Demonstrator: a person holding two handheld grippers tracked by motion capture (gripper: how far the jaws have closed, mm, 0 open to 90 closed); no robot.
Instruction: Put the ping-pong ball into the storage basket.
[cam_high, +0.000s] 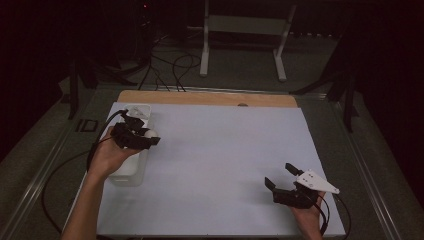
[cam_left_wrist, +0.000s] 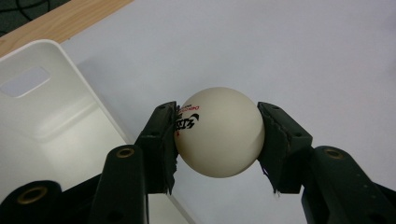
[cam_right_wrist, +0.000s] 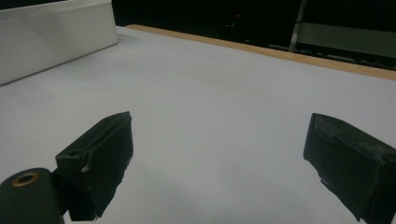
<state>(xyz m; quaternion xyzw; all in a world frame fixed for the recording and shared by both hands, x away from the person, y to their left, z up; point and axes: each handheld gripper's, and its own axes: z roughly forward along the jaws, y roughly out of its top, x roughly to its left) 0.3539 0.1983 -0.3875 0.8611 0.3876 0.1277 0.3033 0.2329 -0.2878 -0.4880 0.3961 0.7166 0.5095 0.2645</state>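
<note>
A cream table-tennis ball (cam_left_wrist: 218, 131) with black and red print sits squeezed between both pads of my left gripper (cam_left_wrist: 217, 140). In the high view that left gripper (cam_high: 148, 137) hovers at the right rim of a white rectangular bin (cam_high: 131, 167) on the table's left, and the ball (cam_high: 150, 133) peeks out at its tip. The bin's inner wall (cam_left_wrist: 42, 116) lies to the left of the ball in the left gripper view. My right gripper (cam_high: 281, 176) rests low near the front right corner, its jaws wide apart with bare sheet between them (cam_right_wrist: 217, 154).
A pale sheet (cam_high: 220, 160) covers the table, with a wooden strip (cam_high: 210, 98) along the far edge. Cables (cam_high: 170, 67) and a white stand (cam_high: 245, 30) sit on the dark floor beyond. The white bin (cam_right_wrist: 51, 37) shows far left in the right gripper view.
</note>
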